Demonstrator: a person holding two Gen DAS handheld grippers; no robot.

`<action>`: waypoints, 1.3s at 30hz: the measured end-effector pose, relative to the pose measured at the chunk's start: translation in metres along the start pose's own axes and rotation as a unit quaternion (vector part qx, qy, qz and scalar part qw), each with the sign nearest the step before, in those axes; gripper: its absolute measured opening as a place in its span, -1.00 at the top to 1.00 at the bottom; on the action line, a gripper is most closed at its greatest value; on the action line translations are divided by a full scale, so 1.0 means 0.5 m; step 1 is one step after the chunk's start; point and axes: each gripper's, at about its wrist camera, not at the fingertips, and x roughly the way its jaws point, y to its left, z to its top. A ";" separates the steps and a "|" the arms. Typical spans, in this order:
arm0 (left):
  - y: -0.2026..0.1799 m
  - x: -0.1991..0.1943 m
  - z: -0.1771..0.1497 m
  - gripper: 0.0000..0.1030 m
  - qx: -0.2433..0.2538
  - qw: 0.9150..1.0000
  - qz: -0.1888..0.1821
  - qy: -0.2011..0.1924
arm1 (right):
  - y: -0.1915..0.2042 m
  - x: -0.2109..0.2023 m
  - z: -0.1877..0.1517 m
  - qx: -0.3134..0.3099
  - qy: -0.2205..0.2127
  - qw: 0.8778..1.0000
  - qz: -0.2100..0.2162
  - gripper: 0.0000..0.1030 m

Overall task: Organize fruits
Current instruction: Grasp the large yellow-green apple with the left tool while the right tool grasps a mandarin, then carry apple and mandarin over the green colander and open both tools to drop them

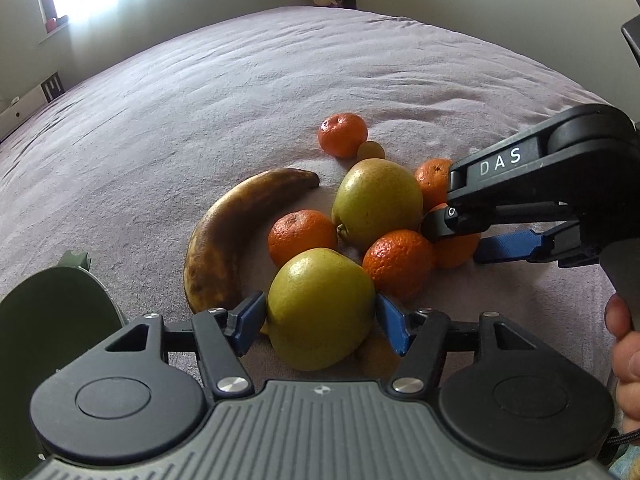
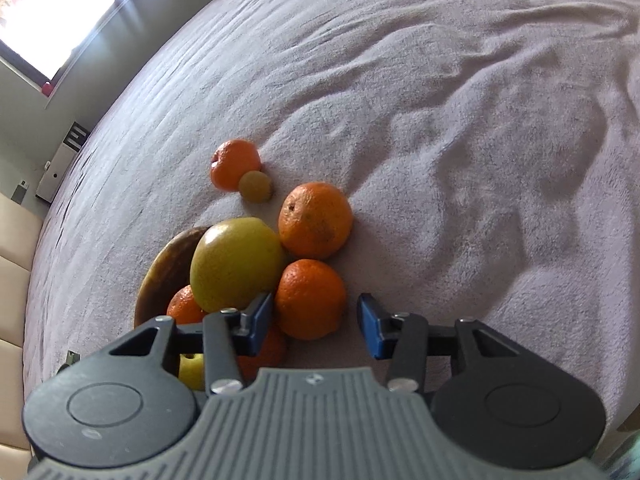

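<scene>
Left wrist view shows a wide bed [image 1: 280, 80] with a mauve cover, and the fruits lie in one cluster near its front part. Largest of them is a brown, overripe banana [image 1: 224, 236], curved at the left of the cluster. Next come two green-yellow apples: the far apple [image 1: 376, 200] sits in the middle, and the near apple [image 1: 320, 308] is between the blue pads of the left gripper [image 1: 320, 320]. Whether these pads press on it or only stand beside it, I cannot tell. Around the apples lie several mandarins [image 1: 302, 234], touching each other. The right gripper [image 2: 316, 326] has its jaws released around one mandarin [image 2: 310, 298], with a gap at the right pad. A tiny yellowish fruit [image 2: 256, 186] touches the farthest mandarin [image 2: 234, 164].
</scene>
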 end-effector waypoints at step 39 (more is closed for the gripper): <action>0.136 -0.251 0.033 -0.33 -0.136 0.988 0.020 -0.075 | 0.184 -0.201 -0.047 -0.223 -0.100 0.967 0.079 0.29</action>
